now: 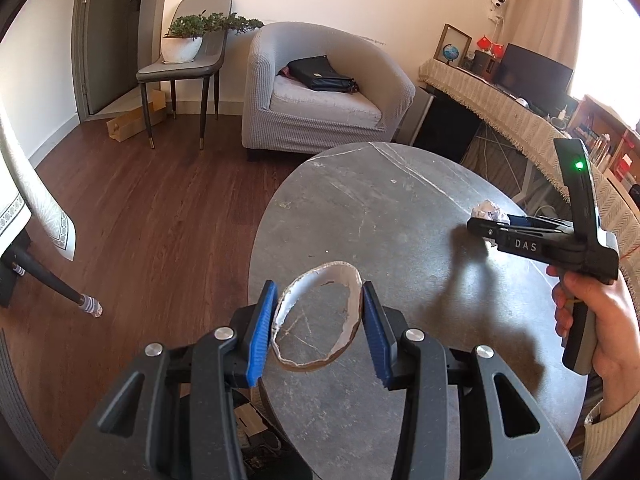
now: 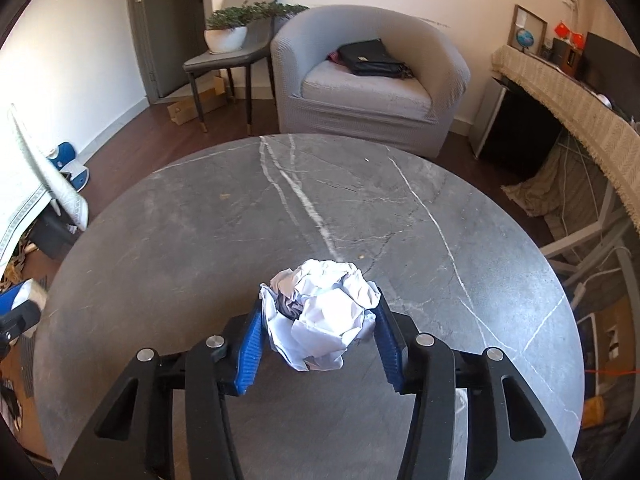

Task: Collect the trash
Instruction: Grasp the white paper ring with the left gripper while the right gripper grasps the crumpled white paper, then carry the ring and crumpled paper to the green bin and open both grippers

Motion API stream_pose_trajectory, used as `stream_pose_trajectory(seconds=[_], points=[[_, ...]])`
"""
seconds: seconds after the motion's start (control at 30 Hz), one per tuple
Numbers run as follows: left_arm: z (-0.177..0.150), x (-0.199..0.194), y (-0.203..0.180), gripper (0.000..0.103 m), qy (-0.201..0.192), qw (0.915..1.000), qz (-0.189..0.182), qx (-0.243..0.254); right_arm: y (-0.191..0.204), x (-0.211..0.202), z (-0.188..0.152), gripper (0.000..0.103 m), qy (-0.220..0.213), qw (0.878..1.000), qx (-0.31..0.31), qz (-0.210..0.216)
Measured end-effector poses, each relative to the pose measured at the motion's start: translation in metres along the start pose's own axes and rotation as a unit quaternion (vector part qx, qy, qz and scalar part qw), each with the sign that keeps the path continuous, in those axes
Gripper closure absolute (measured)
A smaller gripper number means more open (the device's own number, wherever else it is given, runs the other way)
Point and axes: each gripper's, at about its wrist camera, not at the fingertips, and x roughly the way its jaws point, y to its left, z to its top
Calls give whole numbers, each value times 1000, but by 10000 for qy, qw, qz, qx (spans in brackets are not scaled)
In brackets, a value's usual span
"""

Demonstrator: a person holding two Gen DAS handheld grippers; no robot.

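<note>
the round grey table [image 2: 224, 240] lies bare ahead of the right gripper [image 2: 318, 336], with open room out to its far rim; only the crumpled paper ball [image 2: 320, 316] fills the span between its pads. beyond the rim stand the grey armchair [image 2: 372, 92] and a chair with a potted plant [image 2: 226, 32]. on the left, the cardboard ring [image 1: 318, 316] fills the left gripper [image 1: 318, 320], over the table's near edge with open wood floor [image 1: 160, 216] to its left.

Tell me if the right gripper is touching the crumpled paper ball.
Touching. The right wrist view shows the right gripper with both blue pads pressed into the crumpled paper ball.
</note>
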Motion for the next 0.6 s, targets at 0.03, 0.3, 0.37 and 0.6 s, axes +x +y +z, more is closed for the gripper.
stream_pose_trajectory(seconds=[0.03,0.3,0.37,0.6], points=[[0,-2,-1,58,-9,10000,-1,-14,2,-3,-1,53,-16,10000,-25,34],[-12,-28,-2,58,-119,9992,18,-392,27,-35,-26,53,-74,9980,-373,498],[-17,-34,-3,58,-124,9990,75,-420,33,-44,-31,53,-97,9973,-433,589],[-42,-57,-4,58,-57,9982,474,-357,60,-76,-51,53,-156,9934,-558,988]])
